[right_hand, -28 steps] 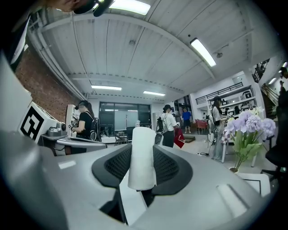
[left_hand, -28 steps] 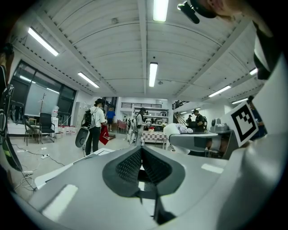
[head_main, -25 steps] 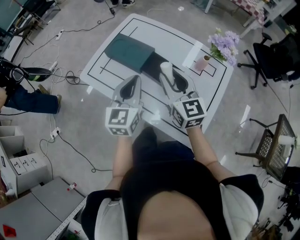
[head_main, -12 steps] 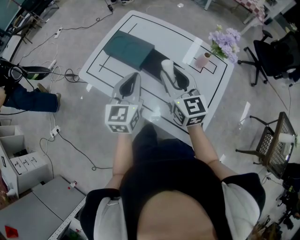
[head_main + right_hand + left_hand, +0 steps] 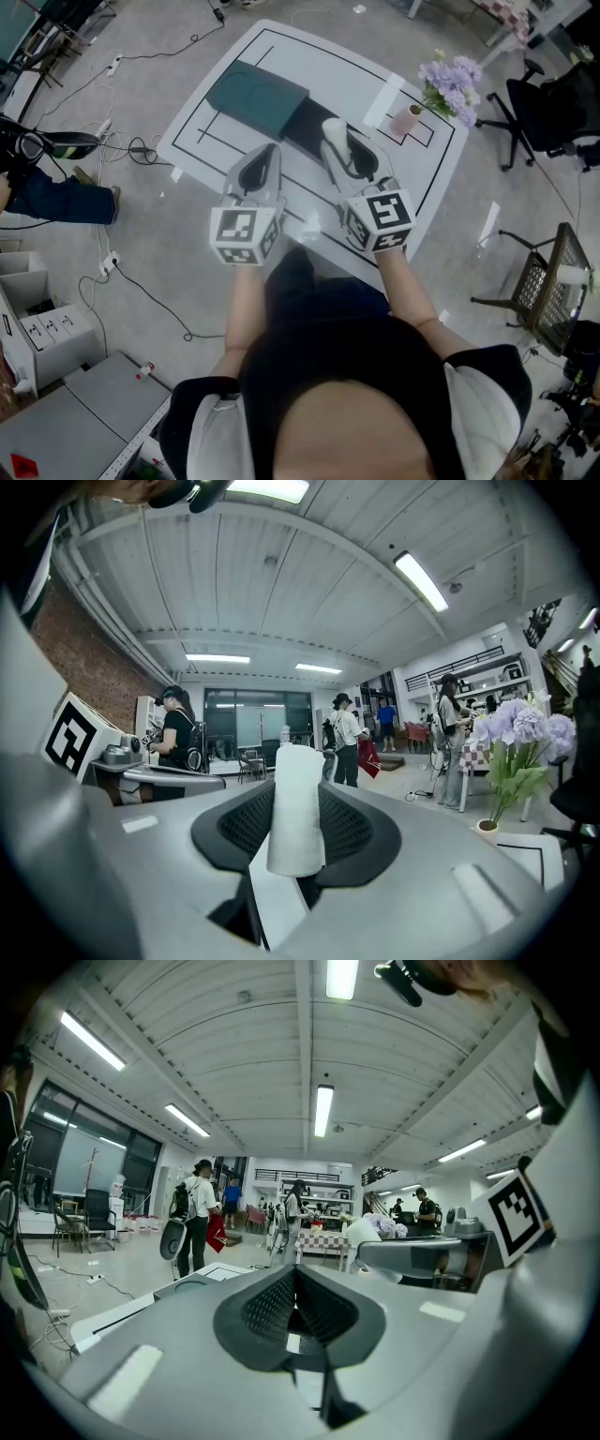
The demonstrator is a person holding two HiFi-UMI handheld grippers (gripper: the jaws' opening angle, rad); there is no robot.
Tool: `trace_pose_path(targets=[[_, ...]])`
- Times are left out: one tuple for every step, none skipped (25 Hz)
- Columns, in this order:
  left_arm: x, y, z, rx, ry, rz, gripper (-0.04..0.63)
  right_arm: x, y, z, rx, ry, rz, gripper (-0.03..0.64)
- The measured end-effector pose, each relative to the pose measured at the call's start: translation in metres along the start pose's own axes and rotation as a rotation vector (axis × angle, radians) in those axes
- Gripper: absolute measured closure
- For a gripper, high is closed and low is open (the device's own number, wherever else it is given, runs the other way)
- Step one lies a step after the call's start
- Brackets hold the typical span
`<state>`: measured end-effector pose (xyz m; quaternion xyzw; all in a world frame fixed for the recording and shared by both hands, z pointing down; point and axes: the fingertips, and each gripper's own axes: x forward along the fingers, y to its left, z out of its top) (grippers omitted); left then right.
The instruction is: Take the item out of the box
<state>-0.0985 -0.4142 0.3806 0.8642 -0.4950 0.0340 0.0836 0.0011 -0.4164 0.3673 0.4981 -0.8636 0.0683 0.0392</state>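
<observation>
On the table (image 5: 417, 183), the box (image 5: 258, 100) lies just ahead and left of the right gripper (image 5: 298, 844), which is clamped on the white roll (image 5: 295, 789), its long axis upright between the jaws, while the left gripper (image 5: 296, 1309), nearer the box's middle, is closed and empty.

Both my forearms (image 5: 242, 309) reach forward side by side, claws roughly level. My left claw (image 5: 263, 161): jaws pressed together, empty. My right claw (image 5: 335, 139): jaws partly apart, clamped on a white roll (image 5: 296, 803) standing upright between the pads.
</observation>
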Motion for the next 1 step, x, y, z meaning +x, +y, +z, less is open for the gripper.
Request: trace_pose_path(targets=[[-0.0001, 0.0005, -0.0006, -0.001, 0.001, 0.0, 0.584, 0.0004, 0.0006, -0.0006, 0.0, 0.001, 0.001, 0.477]])
